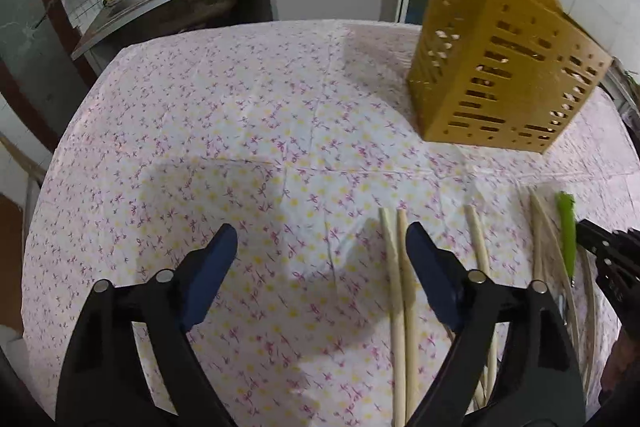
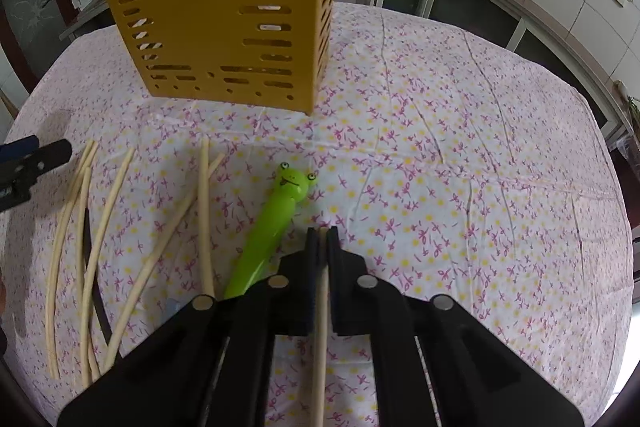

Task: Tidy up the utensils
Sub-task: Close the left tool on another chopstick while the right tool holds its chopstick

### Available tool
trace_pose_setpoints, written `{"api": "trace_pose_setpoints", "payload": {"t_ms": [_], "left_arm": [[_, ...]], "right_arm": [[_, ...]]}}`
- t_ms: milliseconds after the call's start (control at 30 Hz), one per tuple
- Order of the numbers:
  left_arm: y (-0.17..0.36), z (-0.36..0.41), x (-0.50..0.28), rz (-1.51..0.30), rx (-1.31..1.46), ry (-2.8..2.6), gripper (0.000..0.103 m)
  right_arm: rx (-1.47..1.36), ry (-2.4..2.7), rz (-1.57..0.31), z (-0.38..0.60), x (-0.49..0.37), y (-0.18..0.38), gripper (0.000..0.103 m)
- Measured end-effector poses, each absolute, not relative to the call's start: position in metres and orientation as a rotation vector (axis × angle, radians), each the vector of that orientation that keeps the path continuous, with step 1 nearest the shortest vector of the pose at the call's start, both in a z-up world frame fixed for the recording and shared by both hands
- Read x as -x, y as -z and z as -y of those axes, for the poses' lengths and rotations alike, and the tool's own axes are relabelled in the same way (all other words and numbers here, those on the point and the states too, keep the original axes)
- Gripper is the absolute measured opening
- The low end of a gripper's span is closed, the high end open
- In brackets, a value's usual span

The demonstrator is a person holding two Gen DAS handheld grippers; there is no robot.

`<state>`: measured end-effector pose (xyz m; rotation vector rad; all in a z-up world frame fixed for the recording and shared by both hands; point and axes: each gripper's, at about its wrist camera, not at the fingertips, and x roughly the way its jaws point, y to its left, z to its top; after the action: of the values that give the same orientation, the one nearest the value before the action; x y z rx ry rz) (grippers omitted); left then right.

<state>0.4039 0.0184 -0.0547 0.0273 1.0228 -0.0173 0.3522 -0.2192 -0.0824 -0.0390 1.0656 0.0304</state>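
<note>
Spreading bare across the middle of the left wrist view, the floral-clothed bench point(image 1: 248, 131) leaves room around the left gripper point(image 1: 320, 243), fingers released over cloth. The right gripper point(image 2: 321, 233) is clenched on one chopstick point(image 2: 320, 327). Loose chopsticks point(image 2: 120, 235) and a green frog utensil point(image 2: 276, 223) lie lower left, the yellow holder point(image 2: 224, 23) upper left; kitchen counters run behind.

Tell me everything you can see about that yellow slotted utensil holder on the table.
The utensil holder is a mustard-yellow box, apparently plastic, its walls pierced with rows of slots and small round holes. It stands upright on the floral tablecloth, at the far side, beyond the loose chopsticks and the green frog-headed utensil. Pale sticks, probably chopsticks, show through the slots. Neither gripper touches it; its top runs out of frame.
</note>
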Motion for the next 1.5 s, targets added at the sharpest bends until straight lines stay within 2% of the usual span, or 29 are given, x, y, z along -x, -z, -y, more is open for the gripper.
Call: {"api": "trace_pose_setpoints", "payload": {"t_ms": [167, 233, 367, 667, 733, 800, 900, 1500], "left_arm": [[0.064, -0.011, -0.414, -1.059, -0.044, 0.020, 0.074], [0.071, -0.010, -0.417, -1.078, -0.044, 0.011, 0.068], [0.076, -0.004, -0.419, -1.087, -0.065, 0.008, 0.066], [0.074, 0.017, -0.424, -1.089, -0.084, 0.021, 0.034], [0.073, 0.020, -0.424, -1.091, -0.084, 0.026, 0.024], [0.074, 0.024, -0.422, -1.083, -0.104, 0.031, 0.019], [0.071, 0.021, -0.420, -1.084, -0.088, 0.028, 0.005], [0.042, -0.017, -0.398, -1.029, 0.006, 0.076, 0.000]], "right_arm": [[0.019, -0.045, -1.062, 0.225, -0.356, 0.084, 0.005], [0.016, -0.052, -1.061, 0.230, -0.359, 0.085, 0.005], [0.006, -0.063, -1.061, 0.234, -0.362, 0.086, 0.005], [0.002, -0.061, -1.060, 0.235, -0.363, 0.087, 0.005], [0.000, -0.063, -1.062, 0.235, -0.363, 0.086, 0.005], [-0.003, -0.065, -1.064, 0.236, -0.363, 0.086, 0.005], [-0.008, -0.070, -1.068, 0.237, -0.363, 0.086, 0.005], [-0.043, -0.074, -1.032, 0.249, -0.353, 0.067, 0.005]]}}
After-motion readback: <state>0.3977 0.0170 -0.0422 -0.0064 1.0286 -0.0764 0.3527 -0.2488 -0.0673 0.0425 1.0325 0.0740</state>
